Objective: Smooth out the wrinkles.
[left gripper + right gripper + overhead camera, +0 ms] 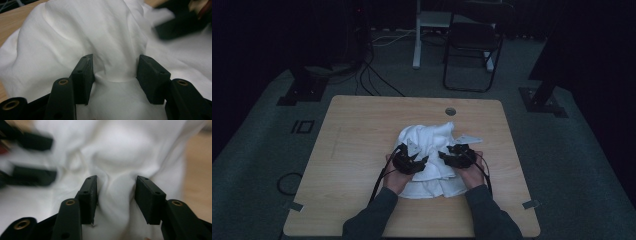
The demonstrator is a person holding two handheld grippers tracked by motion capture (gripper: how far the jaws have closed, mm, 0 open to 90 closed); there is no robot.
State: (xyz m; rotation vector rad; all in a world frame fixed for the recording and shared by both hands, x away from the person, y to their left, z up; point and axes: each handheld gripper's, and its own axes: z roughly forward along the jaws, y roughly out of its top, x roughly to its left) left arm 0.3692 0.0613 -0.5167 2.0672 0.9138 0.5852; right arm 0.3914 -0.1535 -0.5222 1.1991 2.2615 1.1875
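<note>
Left claw (115,68) stood spread, jaws astride a raised fold of the white cloth (82,37); fabric bulged between them, pads not seen to press it. Right claw (116,192) likewise spread, a ridge of cloth running up between its jaws, the left pad brushing the fabric. From above, both claws sat close together over the crumpled cloth, which lay mid-worktop (357,120), toward the near edge. Round hole (450,111) beyond the cloth. No legible writing or labels anywhere.
</note>
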